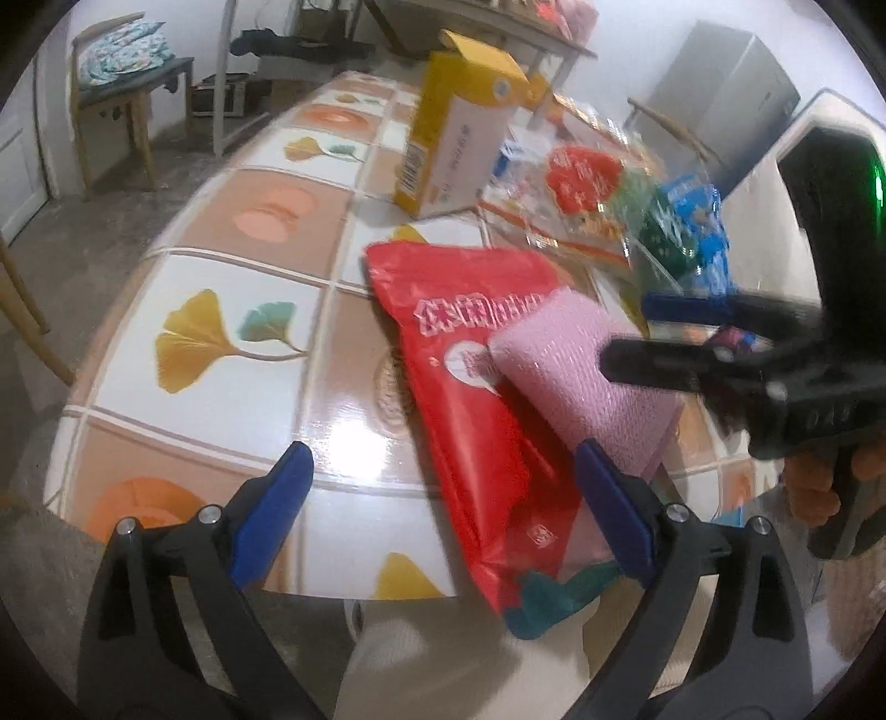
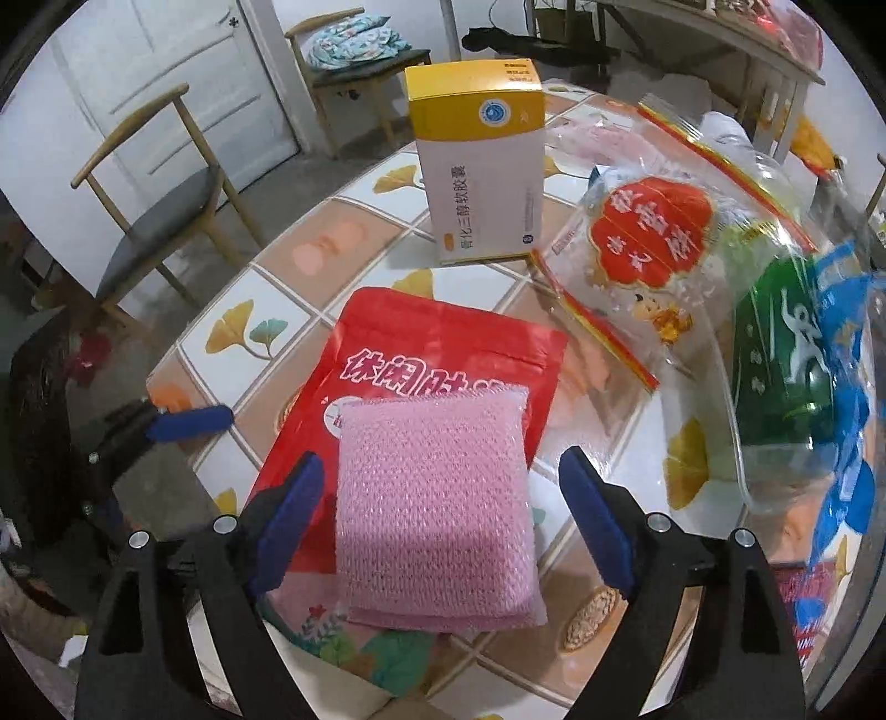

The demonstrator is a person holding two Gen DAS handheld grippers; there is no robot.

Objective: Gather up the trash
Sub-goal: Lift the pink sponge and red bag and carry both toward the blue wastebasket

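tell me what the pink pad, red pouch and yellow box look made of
Pink pad: woven mesh over something soft, likely a scouring sponge; knit texture glints. Red pouch: glossy plastic film, creased with a sealed top edge. Yellow box: thin printed cardboard, sharp folded edges.

A tiled table (image 2: pixel 354 188), patterned with ginkgo leaves, is gleaming under overhead light. Beside it a wooden chair (image 2: pixel 160 221) with a dark seat is standing on the bare grey floor (image 2: pixel 266 183). A white door (image 2: pixel 183 72) is sitting closed behind it, and a second chair (image 2: pixel 360 61) is carrying a floral cushion (image 2: pixel 354 39).
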